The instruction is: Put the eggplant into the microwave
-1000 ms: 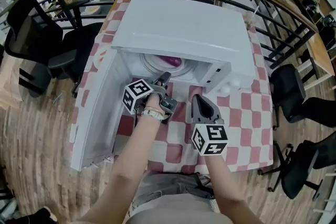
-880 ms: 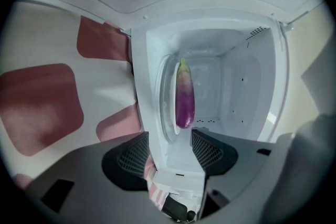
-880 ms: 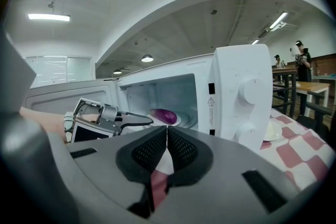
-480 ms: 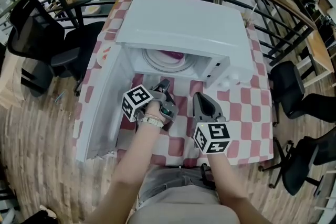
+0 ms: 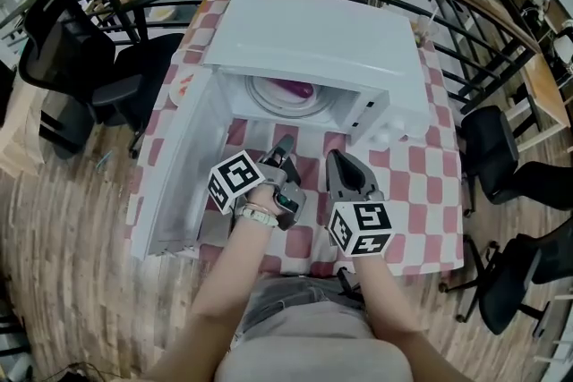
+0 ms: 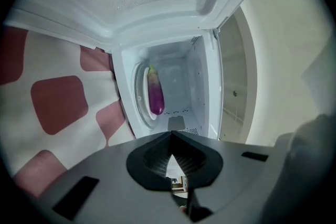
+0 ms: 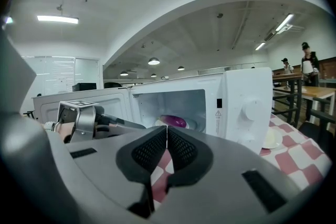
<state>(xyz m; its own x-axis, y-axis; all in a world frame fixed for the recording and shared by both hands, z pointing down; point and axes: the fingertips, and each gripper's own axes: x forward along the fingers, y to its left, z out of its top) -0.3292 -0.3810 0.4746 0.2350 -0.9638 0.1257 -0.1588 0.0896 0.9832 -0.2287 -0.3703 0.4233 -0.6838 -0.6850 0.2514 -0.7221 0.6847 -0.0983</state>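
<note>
Above the checked tablecloth (image 5: 419, 192), left claw (image 5: 284, 143) just closed empty; right claw (image 5: 334, 159) together, empty.

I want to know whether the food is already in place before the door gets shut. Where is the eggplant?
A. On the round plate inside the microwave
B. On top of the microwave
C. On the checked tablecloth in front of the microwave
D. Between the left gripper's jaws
A: the eggplant lies on the round plate inside the microwave, whose door stands open.
</note>
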